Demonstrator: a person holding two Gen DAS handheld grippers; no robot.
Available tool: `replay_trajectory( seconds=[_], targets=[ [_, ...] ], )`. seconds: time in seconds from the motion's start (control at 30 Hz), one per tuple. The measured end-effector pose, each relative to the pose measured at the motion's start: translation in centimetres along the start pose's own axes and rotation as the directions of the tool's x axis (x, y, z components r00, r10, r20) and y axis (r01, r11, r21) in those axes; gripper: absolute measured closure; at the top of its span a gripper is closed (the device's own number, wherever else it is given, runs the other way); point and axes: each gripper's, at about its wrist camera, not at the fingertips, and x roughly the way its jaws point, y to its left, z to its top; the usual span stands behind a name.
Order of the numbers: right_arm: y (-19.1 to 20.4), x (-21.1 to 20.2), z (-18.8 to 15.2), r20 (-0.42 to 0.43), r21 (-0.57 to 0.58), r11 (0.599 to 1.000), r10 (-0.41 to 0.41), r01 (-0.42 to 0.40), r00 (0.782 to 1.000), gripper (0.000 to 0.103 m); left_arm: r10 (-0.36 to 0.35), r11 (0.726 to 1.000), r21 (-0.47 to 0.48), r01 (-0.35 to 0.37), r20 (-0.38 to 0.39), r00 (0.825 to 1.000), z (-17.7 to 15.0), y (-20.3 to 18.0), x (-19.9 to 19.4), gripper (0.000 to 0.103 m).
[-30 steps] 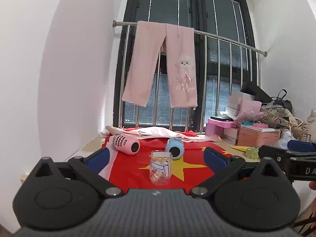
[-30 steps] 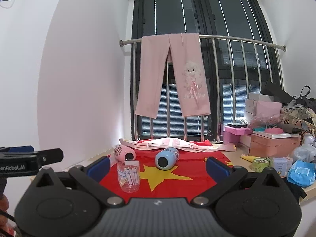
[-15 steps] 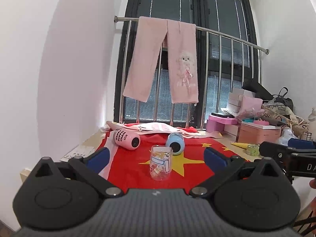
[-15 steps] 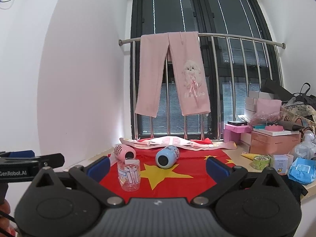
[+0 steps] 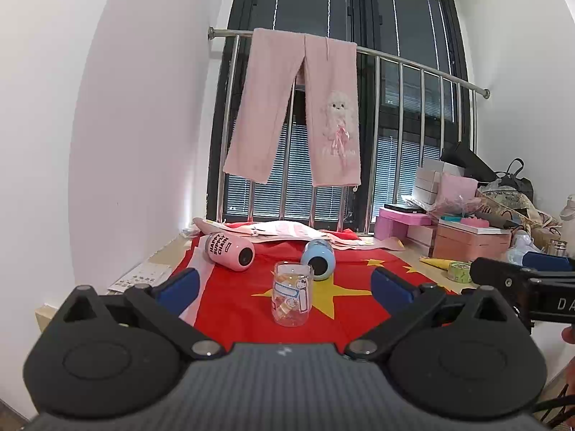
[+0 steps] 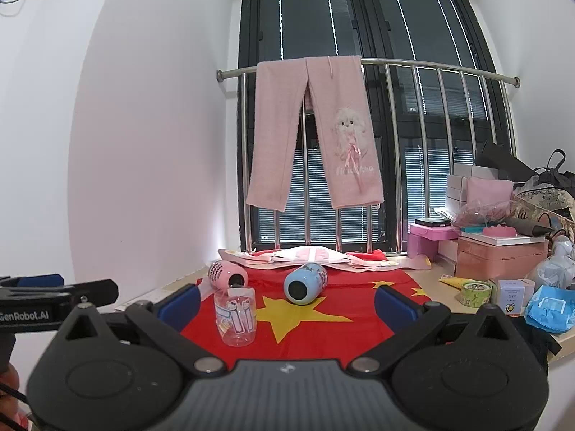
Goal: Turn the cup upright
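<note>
A clear glass cup (image 5: 291,294) with cartoon print stands on the red flag cloth (image 5: 251,305), nearest to me; it also shows in the right wrist view (image 6: 235,316). Behind it a pink cup (image 5: 230,255) and a blue cup (image 5: 318,259) lie on their sides, openings toward me. They show in the right wrist view too, pink cup (image 6: 228,276) and blue cup (image 6: 303,283). My left gripper (image 5: 284,285) is open and empty, short of the glass. My right gripper (image 6: 285,300) is open and empty, held back from the cups.
Pink trousers (image 5: 298,107) hang on a steel railing (image 6: 431,68) before the window. Boxes, bags and packets (image 6: 503,251) crowd the right of the sill. A white wall (image 5: 125,107) closes the left. Folded cloth (image 6: 302,255) lies behind the cups.
Both views have tilted up slightly, so the cups sit a little lower in frame. The cups have not moved and both grippers stay open.
</note>
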Motion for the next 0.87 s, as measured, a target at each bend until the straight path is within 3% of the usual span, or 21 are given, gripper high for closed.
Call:
replay_trajectory(
  seconds=[0.87],
  targets=[
    [0.06, 0.01, -0.09, -0.001, -0.001, 1.000, 0.000, 0.000, 1.000, 0.000, -0.007, 1.000, 0.003, 0.007, 0.013, 1.000, -0.03, -0.15, 0.10, 0.000]
  ],
)
